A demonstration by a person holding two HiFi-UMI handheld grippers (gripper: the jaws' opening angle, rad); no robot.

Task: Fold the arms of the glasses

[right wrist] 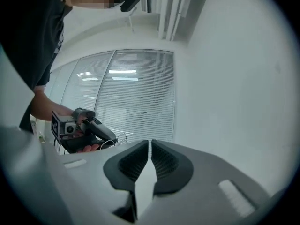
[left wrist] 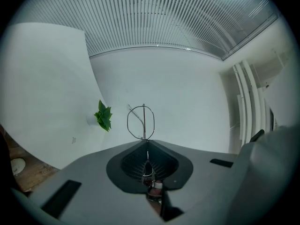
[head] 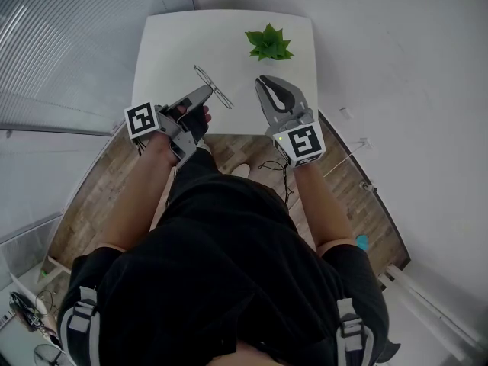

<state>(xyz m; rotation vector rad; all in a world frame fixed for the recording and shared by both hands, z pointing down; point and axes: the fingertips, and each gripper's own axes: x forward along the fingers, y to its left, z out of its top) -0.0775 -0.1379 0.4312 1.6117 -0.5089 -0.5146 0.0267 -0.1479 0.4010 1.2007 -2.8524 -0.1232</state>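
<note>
Glasses [left wrist: 144, 121] clamped in L gripper [left wrist: 147, 146] jaws, lens rim past tips; R gripper [right wrist: 150, 146] jaws slightly ajar, empty.

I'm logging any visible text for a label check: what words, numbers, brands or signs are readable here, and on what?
No readable words, numbers or brands in any view.
Cube on the left gripper: a black-and-white square marker, a pattern, not letters.
Cube on the right gripper: the same kind of marker, no text.
Glasses, plant, table: no print seen.
</note>
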